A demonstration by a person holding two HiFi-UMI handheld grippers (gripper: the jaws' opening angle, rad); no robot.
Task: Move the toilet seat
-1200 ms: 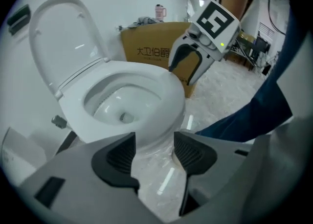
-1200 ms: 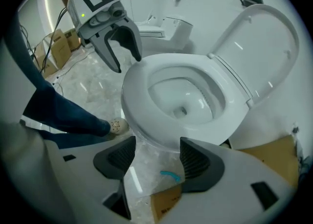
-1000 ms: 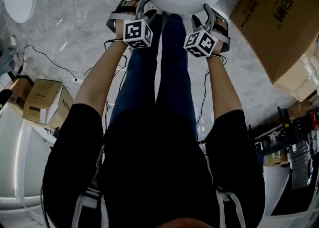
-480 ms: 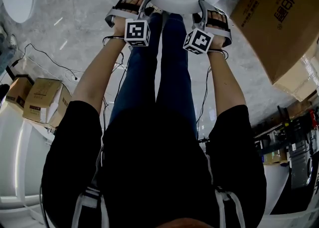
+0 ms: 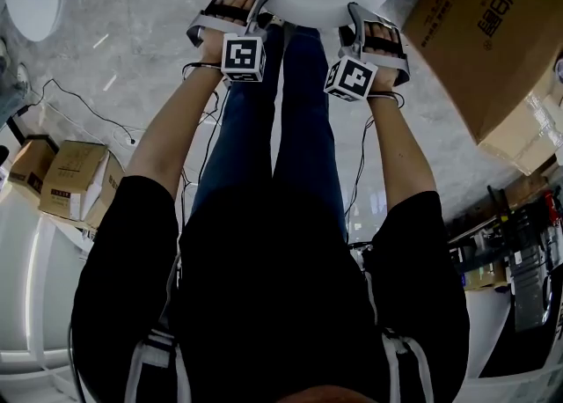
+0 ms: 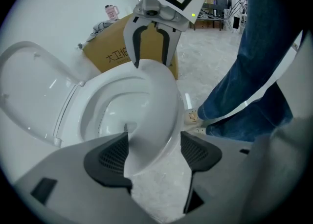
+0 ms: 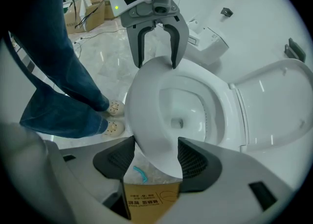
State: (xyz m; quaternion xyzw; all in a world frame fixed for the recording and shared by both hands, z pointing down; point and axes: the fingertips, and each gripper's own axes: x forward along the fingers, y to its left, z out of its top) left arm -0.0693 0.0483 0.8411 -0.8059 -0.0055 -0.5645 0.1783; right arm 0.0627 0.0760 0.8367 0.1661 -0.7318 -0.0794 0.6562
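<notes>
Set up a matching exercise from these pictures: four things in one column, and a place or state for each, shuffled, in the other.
Things:
1. lid
2. seat
3. box
4. shoes

Places or states:
A. brown, beside the bowl
B. raised, behind the bowl
C. pale, on the floor in front of the bowl
D. lying over the bowl

Pairs: 1-B, 2-D, 3-A, 4-C

Marble floor point(image 5: 132, 58), cardboard box point(image 5: 493, 49), white wall point(image 6: 58, 8)
</notes>
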